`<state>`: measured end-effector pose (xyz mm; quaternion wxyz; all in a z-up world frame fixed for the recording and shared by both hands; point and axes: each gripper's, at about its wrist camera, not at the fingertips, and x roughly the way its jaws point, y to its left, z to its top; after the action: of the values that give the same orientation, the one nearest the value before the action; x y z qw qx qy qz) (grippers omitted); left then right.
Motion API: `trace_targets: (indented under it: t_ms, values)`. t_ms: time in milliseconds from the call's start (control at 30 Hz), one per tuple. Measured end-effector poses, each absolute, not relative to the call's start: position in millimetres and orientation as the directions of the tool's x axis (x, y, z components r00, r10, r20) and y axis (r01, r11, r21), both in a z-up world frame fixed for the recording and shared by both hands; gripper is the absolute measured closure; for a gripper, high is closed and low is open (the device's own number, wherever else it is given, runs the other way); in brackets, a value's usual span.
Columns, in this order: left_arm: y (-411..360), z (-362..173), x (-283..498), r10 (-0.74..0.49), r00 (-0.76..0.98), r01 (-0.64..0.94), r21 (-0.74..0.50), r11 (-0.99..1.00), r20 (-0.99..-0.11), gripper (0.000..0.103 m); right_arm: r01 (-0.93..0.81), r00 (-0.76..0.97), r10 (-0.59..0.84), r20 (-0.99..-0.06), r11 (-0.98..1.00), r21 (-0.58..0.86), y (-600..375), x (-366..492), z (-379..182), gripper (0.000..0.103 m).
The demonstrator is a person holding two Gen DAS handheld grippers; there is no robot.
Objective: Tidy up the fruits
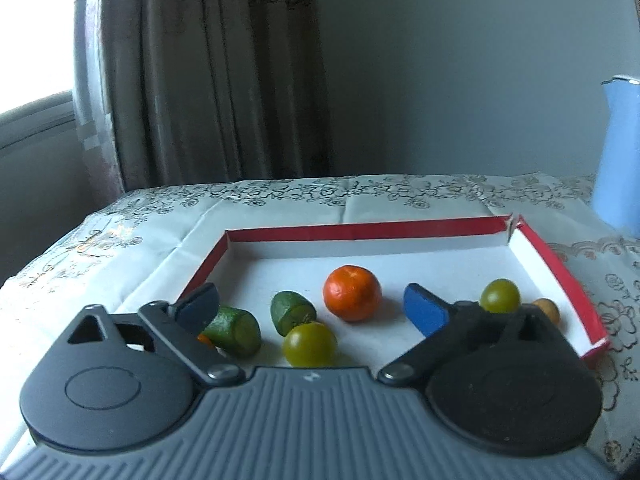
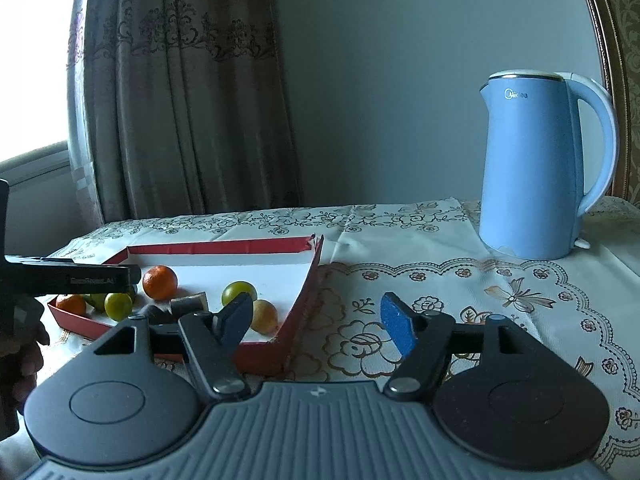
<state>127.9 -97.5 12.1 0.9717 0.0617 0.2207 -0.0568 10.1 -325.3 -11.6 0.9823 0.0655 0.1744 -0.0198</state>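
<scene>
My left tongs (image 1: pixel 312 308) are open wide over the red box (image 1: pixel 360 227), holding nothing. The orange (image 1: pixel 352 293) sits at 12 o'clock from them. My right tongs (image 2: pixel 316 322) are open and empty too, over the surface (image 2: pixel 500 300).

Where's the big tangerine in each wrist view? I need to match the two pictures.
Left wrist: the tangerine sits mid-picture, in the middle of the tray.
Right wrist: the tangerine is left of centre, near the tray's far left.
Shared landmark: the blue kettle, at the left view's right edge.
</scene>
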Motion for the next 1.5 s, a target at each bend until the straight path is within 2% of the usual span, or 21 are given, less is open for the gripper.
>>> trace_targets:
  t_ms: [67,200,367,467,633,767,833,967,1300,1500]
  values:
    - [-93.5,16.7,124.4,-0.119,0.89,0.164,0.067,0.984,-0.439,0.0,0.064,0.94,-0.018,-0.341,0.99,0.123,-325.6,8.9,-10.6,0.033]
    - [-79.1,30.7,110.8,-0.277,0.86,0.282,-0.053,0.958,-0.428,0.0,0.06,0.945,-0.016,-0.328,0.99,0.125,-325.2,6.2,-8.3,0.033]
    - [-53.2,44.8,78.9,-0.499,0.804,0.446,-0.227,0.866,-0.324,0.0,0.057,0.949,-0.014,-0.315,0.99,0.127,-324.8,3.2,-5.5,0.032]
    - [-42.5,51.1,64.5,-0.583,0.765,0.509,-0.297,0.808,-0.274,0.0,0.055,0.952,-0.014,-0.306,0.99,0.127,-324.8,1.5,-4.0,0.032]
    - [-32.6,59.7,51.5,-0.632,0.734,0.536,-0.361,0.763,-0.247,0.0,0.059,0.953,-0.021,-0.302,0.991,0.12,-324.7,0.4,-3.9,0.032]
    - [-30.0,59.5,47.0,-0.578,0.766,0.489,-0.329,0.808,-0.281,0.0,0.059,0.951,-0.021,-0.307,0.992,0.114,-322.5,-1.1,-4.2,0.029]
    - [-30.9,57.7,45.4,-0.524,0.793,0.447,-0.287,0.847,-0.312,0.0,0.065,0.951,-0.036,-0.308,0.994,0.085,-318.2,-2.2,-4.2,0.016]
    - [-40.4,53.8,34.9,-0.368,0.863,0.344,-0.131,0.93,-0.347,0.0,0.065,0.955,-0.053,-0.291,0.997,0.032,-307.3,-6.6,-3.7,0.016]
    - [-58.2,30.6,22.1,-0.171,0.925,0.219,0.108,0.97,-0.339,0.0,0.083,0.953,-0.066,-0.294,0.996,0.045,-309.1,-5.2,-7.7,0.016]
    - [-61.5,25.3,29.6,-0.154,0.913,0.205,0.1,0.974,-0.377,0.0,0.075,0.951,-0.067,-0.303,0.997,0.015,-304.9,-3.3,-10.3,0.016]
